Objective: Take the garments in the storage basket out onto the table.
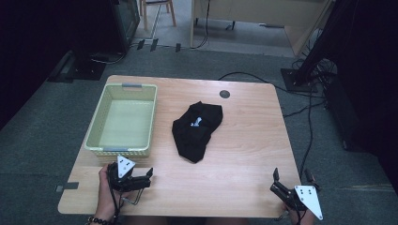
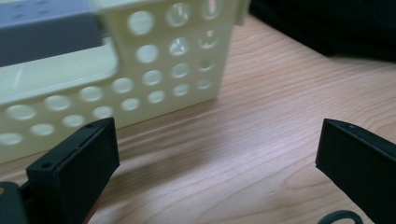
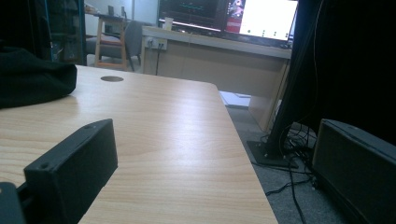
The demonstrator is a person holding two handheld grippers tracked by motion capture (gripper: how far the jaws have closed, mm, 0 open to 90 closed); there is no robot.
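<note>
A crumpled black garment (image 1: 196, 130) with a small white tag lies in the middle of the wooden table (image 1: 244, 154). To its left stands a pale yellow-green perforated basket (image 1: 123, 120) with nothing in it. My left gripper (image 1: 149, 178) rests near the front left edge, just in front of the basket, open and holding nothing. In the left gripper view the basket wall (image 2: 140, 70) is close ahead and the garment (image 2: 327, 23) lies at upper right. My right gripper (image 1: 274, 180) sits at the front right corner, open and holding nothing; its view has the garment (image 3: 32, 77) at far left.
A round cable hole (image 1: 225, 94) is at the table's back edge. Cables and a dark stand base (image 1: 300, 77) lie on the grey floor right of the table. A desk with monitors (image 3: 224, 14) stands beyond the table.
</note>
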